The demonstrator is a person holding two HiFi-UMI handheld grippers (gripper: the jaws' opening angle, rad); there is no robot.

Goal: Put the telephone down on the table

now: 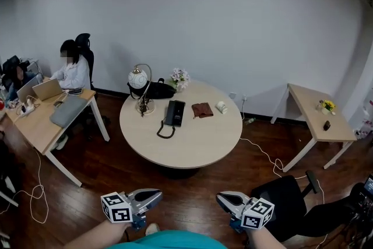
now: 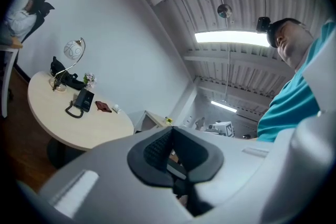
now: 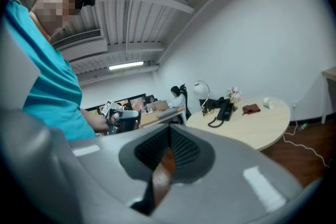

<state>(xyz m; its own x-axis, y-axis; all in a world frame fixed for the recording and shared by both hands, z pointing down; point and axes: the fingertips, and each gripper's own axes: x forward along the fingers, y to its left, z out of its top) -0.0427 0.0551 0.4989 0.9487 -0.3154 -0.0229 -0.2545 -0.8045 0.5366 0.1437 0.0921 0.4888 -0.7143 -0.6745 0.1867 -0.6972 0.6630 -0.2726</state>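
Note:
The black telephone lies flat on the round light-wood table, handset on its cradle and coiled cord curling toward the near side. It also shows small in the left gripper view as the telephone and in the right gripper view as the telephone. Both grippers are held low near my body, well short of the table. My left gripper is shut and empty, tip turned inward. My right gripper faces it, also shut with nothing held. Each gripper view shows its pads meeting.
On the table stand a globe lamp, a black bag, flowers, a brown wallet and a white cup. A person sits at a desk on the left. A black chair and a side table are right.

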